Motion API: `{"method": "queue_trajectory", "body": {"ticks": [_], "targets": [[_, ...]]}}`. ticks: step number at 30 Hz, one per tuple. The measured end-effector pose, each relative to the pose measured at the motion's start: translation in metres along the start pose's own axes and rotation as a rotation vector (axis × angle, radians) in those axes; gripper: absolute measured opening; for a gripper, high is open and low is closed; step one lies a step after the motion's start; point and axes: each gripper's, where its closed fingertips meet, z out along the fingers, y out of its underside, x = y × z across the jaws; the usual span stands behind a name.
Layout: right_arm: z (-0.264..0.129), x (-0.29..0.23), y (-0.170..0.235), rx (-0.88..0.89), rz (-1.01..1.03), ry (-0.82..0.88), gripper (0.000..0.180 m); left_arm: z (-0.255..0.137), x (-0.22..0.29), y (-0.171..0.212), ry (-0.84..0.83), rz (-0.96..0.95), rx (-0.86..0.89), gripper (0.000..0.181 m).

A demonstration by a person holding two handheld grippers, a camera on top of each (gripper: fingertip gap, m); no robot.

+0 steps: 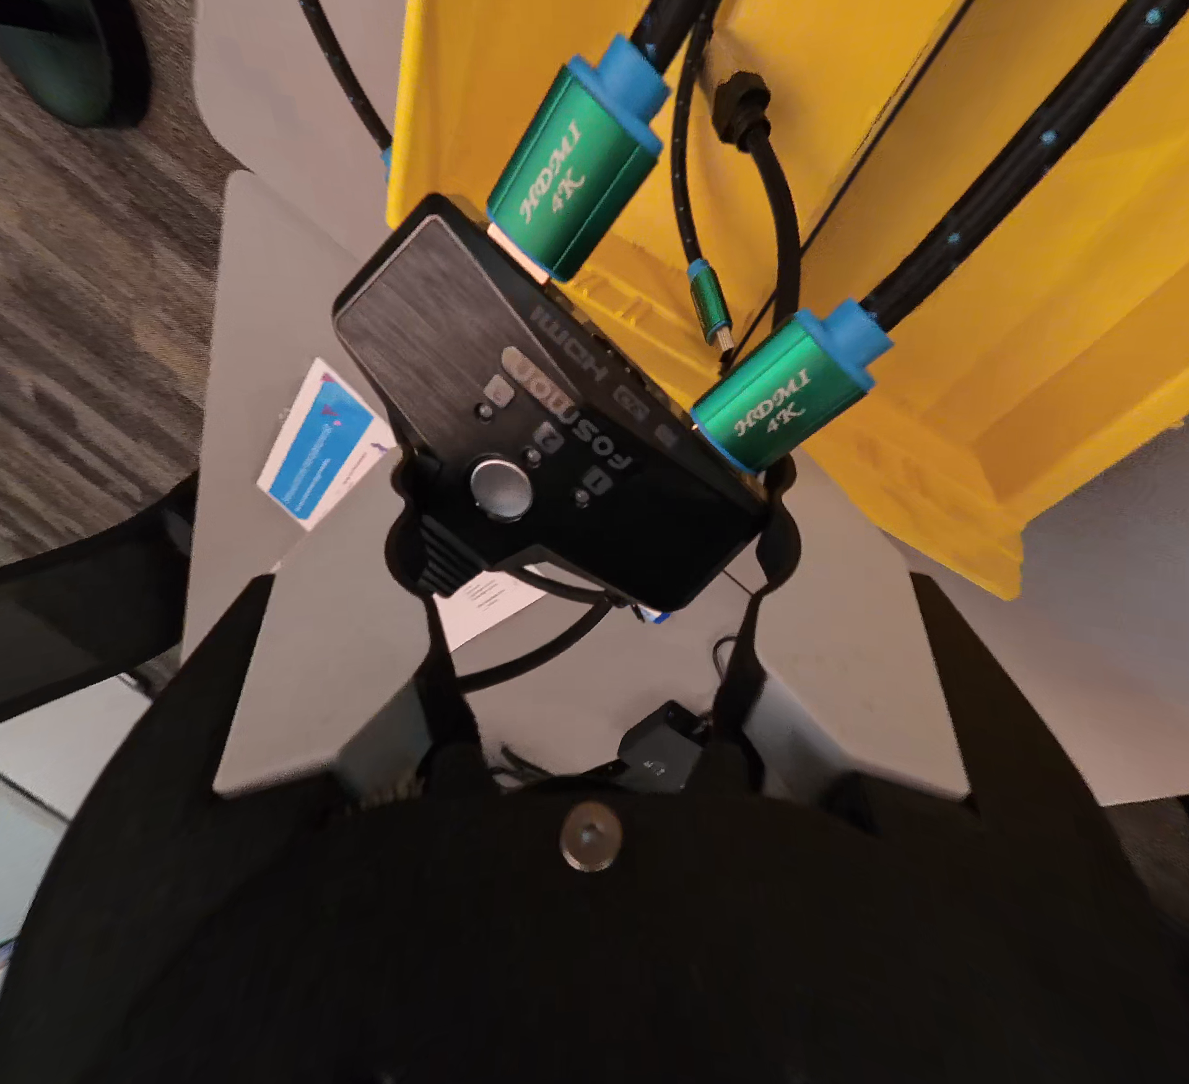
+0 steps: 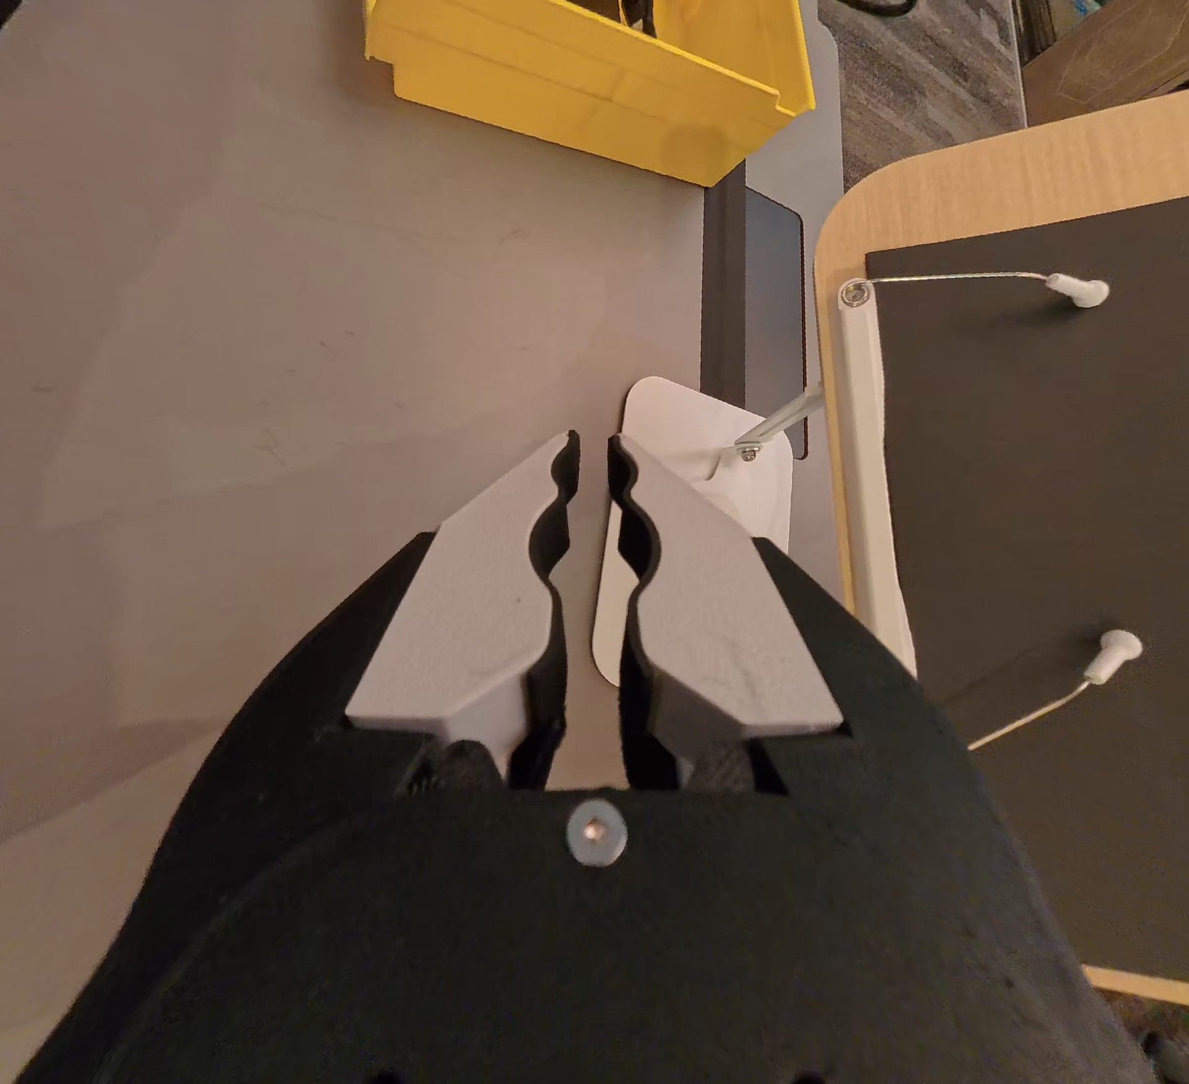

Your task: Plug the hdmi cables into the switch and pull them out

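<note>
The left gripper (image 1: 589,528) holds the black, brushed-metal rectangular HDMI switch (image 1: 515,409) clamped across its near end, one black finger on each side, with the box lifted off the grey tabletop (image 1: 309,602) and tilted so its far edge points up and left. Two green metal HDMI plugs with blue collars sit in ports along the switch's far side — the upper plug (image 1: 572,171) near the far corner, the lower plug (image 1: 782,393) near the corner by the right-hand finger — with open ports between them. Their black braided cables (image 1: 1004,178) run away over the yellow plastic bin (image 1: 901,88), whose rim lies just behind the switch. A small green connector (image 1: 708,306) hangs loose between the two plugs. A blue-and-white card (image 1: 318,448) lies on the table just left of the switch.

The right gripper (image 2: 593,448) hovers above the same grey tabletop (image 2: 257,313), its white fingers (image 2: 476,590) drawn close with only a narrow gap and nothing between them. Bare table spreads to its left; a white metal plate (image 2: 727,461) lies just beneath and to its right at the table's edge. The yellow bin (image 2: 579,68) sits well ahead — clear surface lies between them.
</note>
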Motion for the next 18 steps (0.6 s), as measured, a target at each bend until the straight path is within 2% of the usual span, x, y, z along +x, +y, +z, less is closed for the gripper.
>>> {"method": "queue_trajectory", "body": {"ticks": [18], "targets": [[-0.031,0.006,-0.008,0.051,-0.009,0.070,0.006,-0.134,-0.024,-0.013,-0.348,0.000,0.044,0.104]]}}
